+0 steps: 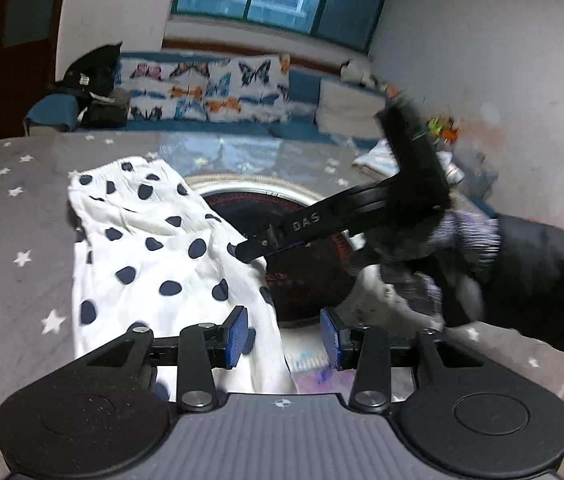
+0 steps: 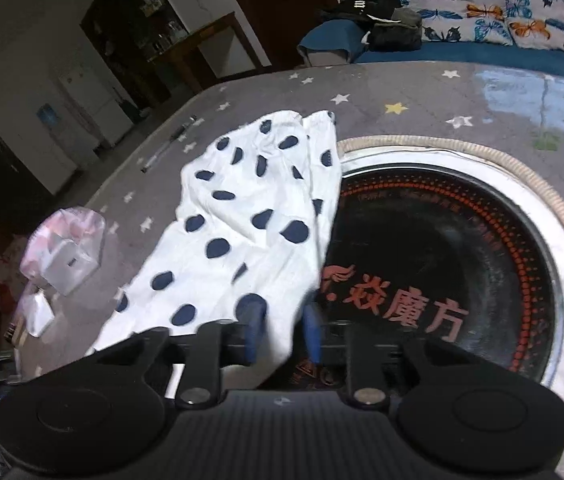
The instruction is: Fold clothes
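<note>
Right fingers [image 2: 251, 334] apparently pinching polka-dot garment [image 2: 238, 216]

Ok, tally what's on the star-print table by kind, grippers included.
Polka-dot garment: 1
Round built-in hob: 1
Pen: 1
Pink plastic bag: 1
Grippers: 2 (left gripper open; right gripper shut on the garment)
Total: 6
</note>
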Demonstrator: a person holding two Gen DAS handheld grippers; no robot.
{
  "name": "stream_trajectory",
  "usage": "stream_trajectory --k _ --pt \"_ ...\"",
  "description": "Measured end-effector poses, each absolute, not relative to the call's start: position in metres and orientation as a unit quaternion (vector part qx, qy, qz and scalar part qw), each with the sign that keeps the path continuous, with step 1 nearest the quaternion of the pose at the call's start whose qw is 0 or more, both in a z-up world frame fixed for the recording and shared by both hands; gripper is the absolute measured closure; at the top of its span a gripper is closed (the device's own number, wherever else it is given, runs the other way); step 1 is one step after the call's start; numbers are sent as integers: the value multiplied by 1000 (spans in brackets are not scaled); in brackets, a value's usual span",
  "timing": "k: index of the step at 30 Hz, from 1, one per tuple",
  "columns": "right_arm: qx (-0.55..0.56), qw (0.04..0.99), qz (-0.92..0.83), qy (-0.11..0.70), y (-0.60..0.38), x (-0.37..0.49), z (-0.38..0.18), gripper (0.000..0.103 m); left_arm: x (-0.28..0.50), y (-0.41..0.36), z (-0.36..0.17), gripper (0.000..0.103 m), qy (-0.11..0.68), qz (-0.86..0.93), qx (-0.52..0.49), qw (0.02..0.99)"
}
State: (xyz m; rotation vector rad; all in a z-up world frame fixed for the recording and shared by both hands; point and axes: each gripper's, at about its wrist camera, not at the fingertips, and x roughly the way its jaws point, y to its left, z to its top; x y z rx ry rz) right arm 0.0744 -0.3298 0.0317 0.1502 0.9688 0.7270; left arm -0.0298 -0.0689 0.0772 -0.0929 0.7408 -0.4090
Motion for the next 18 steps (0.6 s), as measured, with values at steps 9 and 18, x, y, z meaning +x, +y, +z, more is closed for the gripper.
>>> stream_trajectory --k 9,18 --pt "86 814 367 441 -319 82 49 100 12 -80 47 62 395 -182 -40 900" --pt "107 823 364 422 -327 84 57 84 22 -43 25 77 413 -175 -134 883"
